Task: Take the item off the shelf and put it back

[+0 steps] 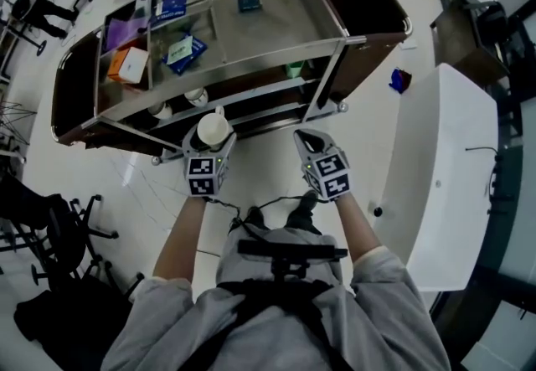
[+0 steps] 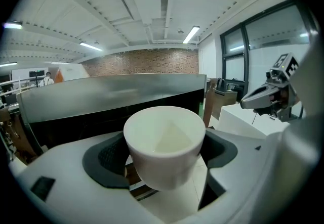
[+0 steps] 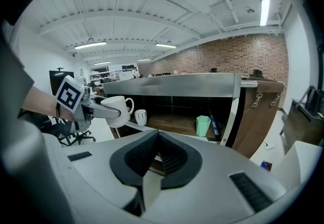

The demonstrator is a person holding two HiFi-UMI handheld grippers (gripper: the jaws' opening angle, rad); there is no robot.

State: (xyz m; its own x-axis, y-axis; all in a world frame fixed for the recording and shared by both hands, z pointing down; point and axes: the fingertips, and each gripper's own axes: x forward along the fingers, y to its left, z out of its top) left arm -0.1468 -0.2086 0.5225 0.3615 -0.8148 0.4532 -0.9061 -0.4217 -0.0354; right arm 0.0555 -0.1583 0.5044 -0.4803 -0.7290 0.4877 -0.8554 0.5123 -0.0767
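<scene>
A white mug [image 1: 212, 128] sits between the jaws of my left gripper [image 1: 209, 140], which is shut on its body, in front of the steel shelf unit [image 1: 276, 22]. In the left gripper view the mug [image 2: 164, 144] fills the gap between the dark pads, mouth up and empty. The right gripper view shows the same mug [image 3: 117, 109] held upright, handle pointing toward the shelf. My right gripper [image 1: 312, 143] hangs level with the left one, jaws shut with nothing between them [image 3: 158, 156].
Another white mug [image 3: 140, 117] and a green cup [image 3: 203, 126] stand on the lower shelf. Boxes and blue packets [image 1: 184, 49] lie in the top tray. A white table [image 1: 444, 177] stands to the right and office chairs [image 1: 67, 235] to the left.
</scene>
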